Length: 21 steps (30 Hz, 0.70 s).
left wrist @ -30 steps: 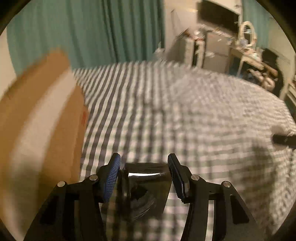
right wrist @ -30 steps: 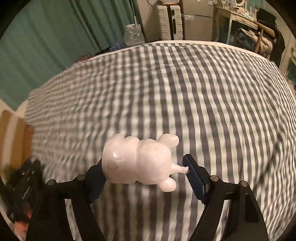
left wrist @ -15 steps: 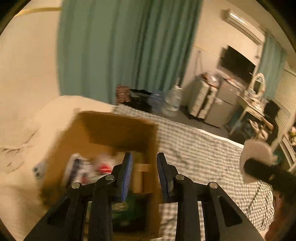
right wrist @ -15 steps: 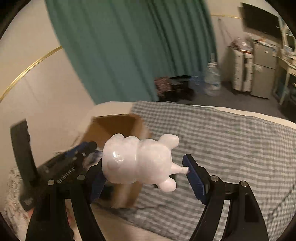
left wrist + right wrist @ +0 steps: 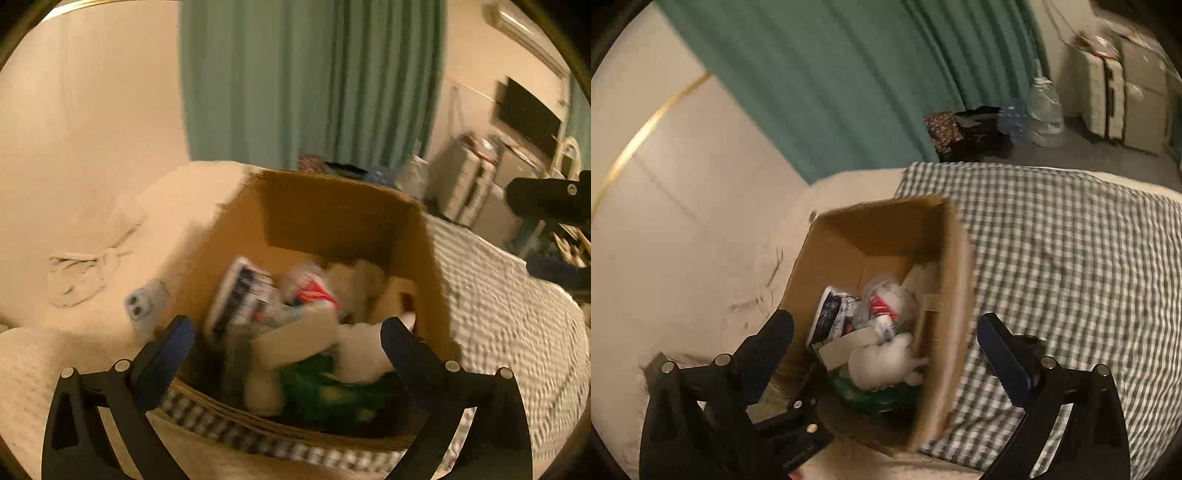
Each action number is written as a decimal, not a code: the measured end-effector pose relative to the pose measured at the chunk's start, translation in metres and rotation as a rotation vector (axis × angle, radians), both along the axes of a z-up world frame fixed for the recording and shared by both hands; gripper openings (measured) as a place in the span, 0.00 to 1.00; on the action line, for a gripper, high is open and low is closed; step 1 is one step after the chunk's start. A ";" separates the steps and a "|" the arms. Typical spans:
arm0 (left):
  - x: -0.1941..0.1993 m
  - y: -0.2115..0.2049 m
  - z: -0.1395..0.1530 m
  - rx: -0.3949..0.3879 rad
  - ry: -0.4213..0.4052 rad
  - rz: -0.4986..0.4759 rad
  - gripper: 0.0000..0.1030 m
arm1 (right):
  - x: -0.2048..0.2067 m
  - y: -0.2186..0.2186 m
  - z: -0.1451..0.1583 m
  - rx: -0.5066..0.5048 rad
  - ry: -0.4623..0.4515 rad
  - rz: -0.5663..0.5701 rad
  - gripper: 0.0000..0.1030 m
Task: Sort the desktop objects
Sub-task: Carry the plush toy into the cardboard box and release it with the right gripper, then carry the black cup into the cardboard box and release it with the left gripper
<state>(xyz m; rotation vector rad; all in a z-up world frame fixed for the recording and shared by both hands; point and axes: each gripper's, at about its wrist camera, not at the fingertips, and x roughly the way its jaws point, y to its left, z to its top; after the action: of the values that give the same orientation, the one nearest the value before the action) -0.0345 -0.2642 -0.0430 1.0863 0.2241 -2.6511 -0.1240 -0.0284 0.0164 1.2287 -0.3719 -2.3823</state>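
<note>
An open cardboard box [image 5: 332, 214] [image 5: 956, 266] stands on the checked bedspread [image 5: 1071, 258] and holds several mixed items. A white toy figure [image 5: 882, 363] [image 5: 360, 354] lies in the box on top of a green packet [image 5: 332, 395]. My left gripper [image 5: 286, 341] is open and empty just above the box's near side. My right gripper [image 5: 886, 338] is open and empty above the box. The left gripper's body [image 5: 790, 435] shows at the lower left of the right wrist view.
A phone [image 5: 142, 308] lies on the cream blanket [image 5: 92, 258] left of the box. A green curtain [image 5: 831, 74], water bottles [image 5: 1045, 110] and white suitcases [image 5: 1108, 99] stand beyond the bed. The right gripper's body [image 5: 546, 199] shows at the left wrist view's right edge.
My right gripper opened and the white toy figure dropped into the box. My left gripper let go of the dark shiny object and opened wide. Both grippers moved from the bedspread to over the box.
</note>
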 end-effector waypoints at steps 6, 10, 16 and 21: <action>0.000 0.096 0.015 0.046 0.039 -0.214 1.00 | 0.017 0.126 -0.016 0.207 0.073 -0.234 0.97; -0.025 0.162 -0.011 0.146 -0.056 -0.337 1.00 | 0.038 0.200 -0.051 0.143 0.024 -0.364 0.97; -0.076 0.200 -0.089 0.076 -0.216 -0.283 1.00 | 0.033 0.265 -0.108 -0.051 -0.098 -0.490 0.97; -0.106 0.200 -0.127 -0.040 -0.280 -0.238 1.00 | 0.019 0.266 -0.111 -0.034 -0.069 -0.444 0.97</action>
<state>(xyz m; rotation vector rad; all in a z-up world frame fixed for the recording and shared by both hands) -0.1408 -0.0645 -0.1702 1.5370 -0.0159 -2.6448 -0.1049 0.2373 -0.0947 1.3249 -0.7736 -2.6857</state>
